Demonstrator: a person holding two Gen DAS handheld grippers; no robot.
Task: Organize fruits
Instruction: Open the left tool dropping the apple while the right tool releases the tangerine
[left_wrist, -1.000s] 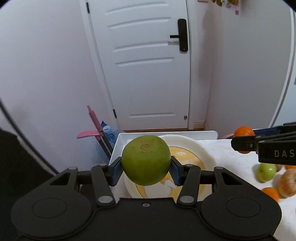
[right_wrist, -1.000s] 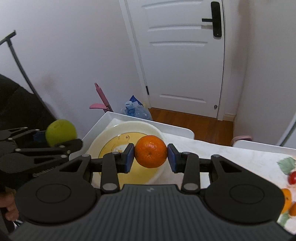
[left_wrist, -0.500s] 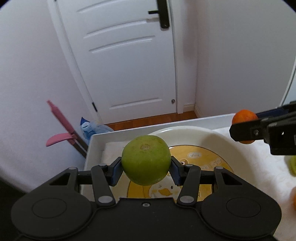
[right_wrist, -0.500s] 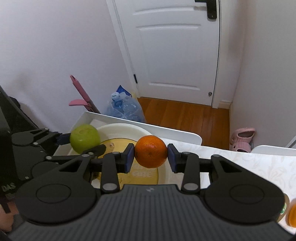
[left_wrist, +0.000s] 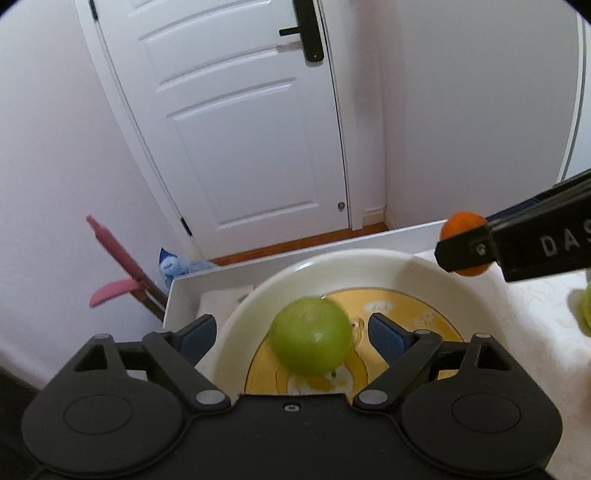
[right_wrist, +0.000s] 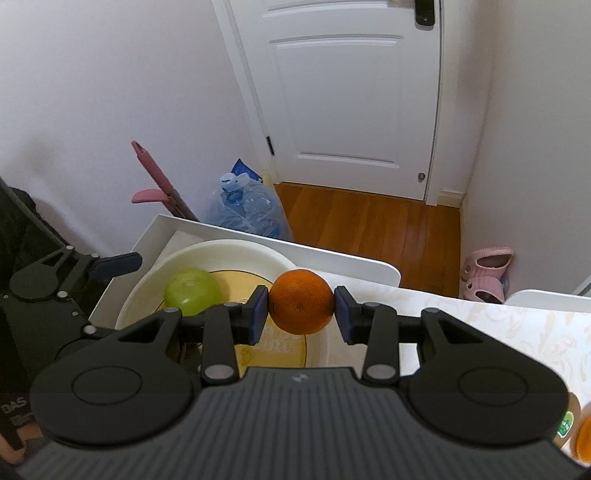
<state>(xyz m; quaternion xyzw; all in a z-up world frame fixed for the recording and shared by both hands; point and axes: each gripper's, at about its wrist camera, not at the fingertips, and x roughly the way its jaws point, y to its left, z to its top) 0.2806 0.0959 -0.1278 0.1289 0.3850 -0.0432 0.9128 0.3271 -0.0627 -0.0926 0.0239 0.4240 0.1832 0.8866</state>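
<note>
A green apple (left_wrist: 311, 336) lies blurred in the cream bowl (left_wrist: 413, 266) with a yellow picture on its bottom. My left gripper (left_wrist: 293, 338) is open over the bowl, its blue pads apart from the apple on both sides. The apple also shows in the right wrist view (right_wrist: 192, 291), in the bowl (right_wrist: 236, 247). My right gripper (right_wrist: 300, 314) is shut on an orange (right_wrist: 301, 301) and holds it above the bowl's right side. The orange also shows in the left wrist view (left_wrist: 463, 225).
The bowl sits at the left end of a white table (right_wrist: 461, 317) with a raised white edge (right_wrist: 332, 258). More fruit lies at the right (left_wrist: 583, 306). Beyond the edge are a water jug (right_wrist: 247, 206), a pink dustpan handle (right_wrist: 159, 181), pink slippers (right_wrist: 484, 273) and a white door (right_wrist: 354, 92).
My left gripper has opened and let go of the green apple, which has dropped into the bowl. My right gripper has moved nearer over the bowl, still holding the orange.
</note>
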